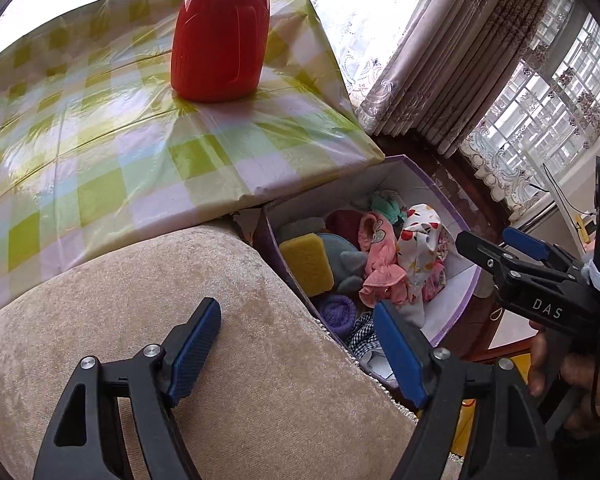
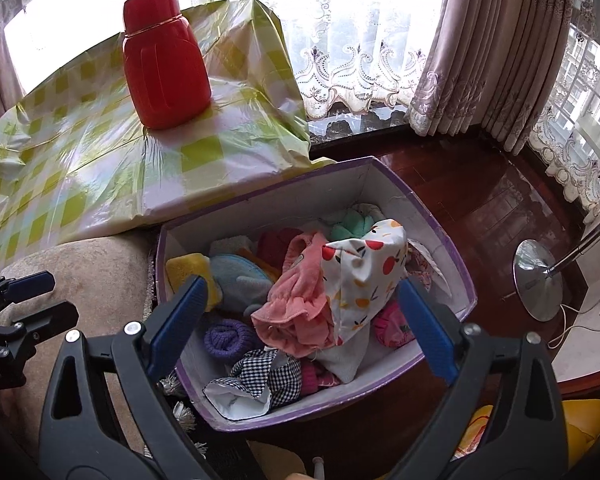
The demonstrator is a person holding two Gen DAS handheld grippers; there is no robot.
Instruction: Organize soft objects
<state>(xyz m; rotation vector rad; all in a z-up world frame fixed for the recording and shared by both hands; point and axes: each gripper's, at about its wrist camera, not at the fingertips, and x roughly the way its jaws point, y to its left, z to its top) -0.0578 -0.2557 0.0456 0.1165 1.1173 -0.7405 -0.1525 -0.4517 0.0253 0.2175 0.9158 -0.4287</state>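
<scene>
Nearest the left gripper (image 1: pixel 298 346) is a beige plush cushion (image 1: pixel 204 300); its jaws stand wide apart above the cushion's right edge with nothing between them. The right gripper (image 2: pixel 302 316) hangs over the box (image 2: pixel 452 276), jaws also spread wide and empty, its blue pads (image 2: pixel 180 320) framing the heap inside without touching it. A hand (image 1: pixel 572 364) holds that gripper's handle.

The box is white inside with a purple rim and stands on a dark, glossy wooden floor (image 2: pixel 480 200), just beside the cushion's right edge. It is filled with soft things in a loose jumble: a pink frilled garment (image 2: pixel 300 304) on top at the middle, a white cloth with fruit print (image 2: pixel 364 276) draped against it, a yellow sponge (image 1: pixel 306 266) by the left wall, a grey-blue mitt (image 2: pixel 240 280), a rolled purple sock (image 2: pixel 224 338), a black-and-white checked cloth (image 2: pixel 260 376) at the near wall, a green knit piece (image 2: pixel 350 228) toward the far corner.

Behind the cushion lies a table under a green-checked plastic cover (image 1: pixel 100 152), its near right corner overhanging the box's far left corner. A red flask (image 2: pixel 162 60) stands upright on it. A lamp's chrome base (image 2: pixel 538 280) sits on the floor to the right. Beyond, lace and mauve curtains (image 2: pixel 460 60) hang at bright windows.
</scene>
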